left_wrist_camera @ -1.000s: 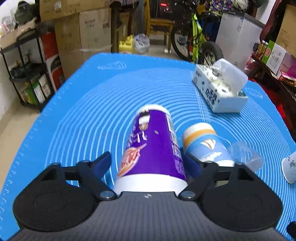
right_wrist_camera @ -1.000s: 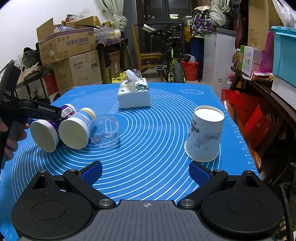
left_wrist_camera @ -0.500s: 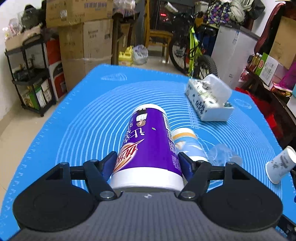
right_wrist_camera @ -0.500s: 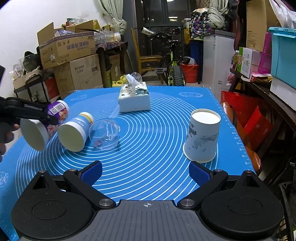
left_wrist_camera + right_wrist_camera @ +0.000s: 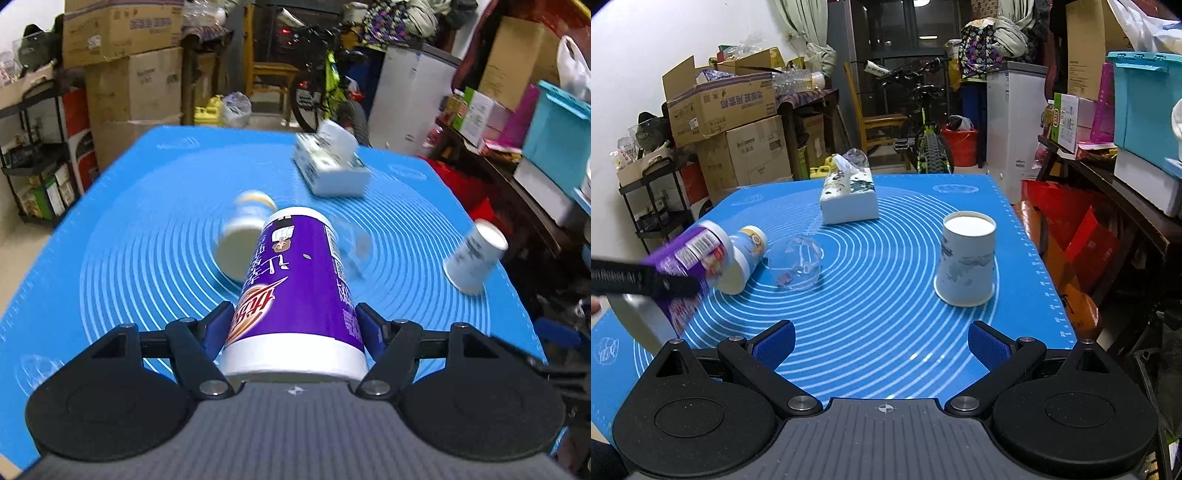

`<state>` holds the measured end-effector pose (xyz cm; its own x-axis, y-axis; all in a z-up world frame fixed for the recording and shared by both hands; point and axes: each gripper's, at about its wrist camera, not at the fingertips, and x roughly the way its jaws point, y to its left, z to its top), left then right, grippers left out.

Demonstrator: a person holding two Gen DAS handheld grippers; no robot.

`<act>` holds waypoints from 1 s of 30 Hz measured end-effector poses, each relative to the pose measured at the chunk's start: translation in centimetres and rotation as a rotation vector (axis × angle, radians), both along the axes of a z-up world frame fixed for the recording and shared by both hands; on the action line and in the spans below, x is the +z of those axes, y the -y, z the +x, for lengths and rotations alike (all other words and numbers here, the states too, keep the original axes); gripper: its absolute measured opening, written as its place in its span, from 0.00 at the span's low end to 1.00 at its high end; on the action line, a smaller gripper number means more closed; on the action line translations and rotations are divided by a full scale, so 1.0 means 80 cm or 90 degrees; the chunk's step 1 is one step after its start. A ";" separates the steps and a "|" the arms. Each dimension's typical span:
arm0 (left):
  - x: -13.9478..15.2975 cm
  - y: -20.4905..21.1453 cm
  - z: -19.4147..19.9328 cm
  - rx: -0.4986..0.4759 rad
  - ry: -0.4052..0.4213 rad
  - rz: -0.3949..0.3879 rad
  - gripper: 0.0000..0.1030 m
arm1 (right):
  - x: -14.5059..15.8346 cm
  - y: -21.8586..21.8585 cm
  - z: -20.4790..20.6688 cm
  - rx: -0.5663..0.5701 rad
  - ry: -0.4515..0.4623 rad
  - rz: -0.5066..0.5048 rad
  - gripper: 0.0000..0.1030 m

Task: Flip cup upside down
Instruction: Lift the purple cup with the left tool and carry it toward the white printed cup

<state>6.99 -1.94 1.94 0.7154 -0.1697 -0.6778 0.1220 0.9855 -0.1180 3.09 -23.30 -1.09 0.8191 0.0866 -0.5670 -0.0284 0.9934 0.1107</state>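
My left gripper (image 5: 293, 326) is shut on a purple cup (image 5: 295, 284) with white rims and holds it lengthwise, lifted off the blue mat (image 5: 140, 221). The same purple cup (image 5: 690, 258) shows blurred at the left of the right wrist view, tilted, with the left gripper's black finger across it. A blue-and-white cup (image 5: 746, 258) lies on its side on the mat, next to a clear plastic cup (image 5: 798, 266), also on its side. A white paper cup (image 5: 966, 266) stands upside down at the right. My right gripper (image 5: 882, 341) is open and empty near the front edge.
A tissue box (image 5: 847, 199) sits at the far middle of the mat. Around the table are cardboard boxes (image 5: 727, 110), a black shelf (image 5: 653, 206), a bicycle (image 5: 923, 136) and a cluttered side table (image 5: 1108, 177) on the right.
My left gripper has lifted the purple cup off the mat and carried it up and toward me, away from the blue-and-white cup. The right gripper has stayed put.
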 end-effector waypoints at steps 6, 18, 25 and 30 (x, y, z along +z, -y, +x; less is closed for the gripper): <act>-0.030 0.026 -0.004 -0.004 -0.018 -0.011 0.70 | -0.002 0.007 -0.013 -0.003 -0.006 -0.006 0.97; -0.056 0.052 -0.013 -0.043 -0.029 0.025 0.75 | -0.010 0.015 -0.021 -0.011 -0.022 -0.005 0.97; -0.056 0.054 -0.016 -0.056 -0.029 0.030 0.87 | -0.008 0.007 -0.020 -0.002 -0.023 -0.005 0.97; -0.051 0.053 -0.019 -0.059 -0.025 0.024 0.90 | -0.007 0.006 -0.020 -0.004 -0.023 -0.005 0.97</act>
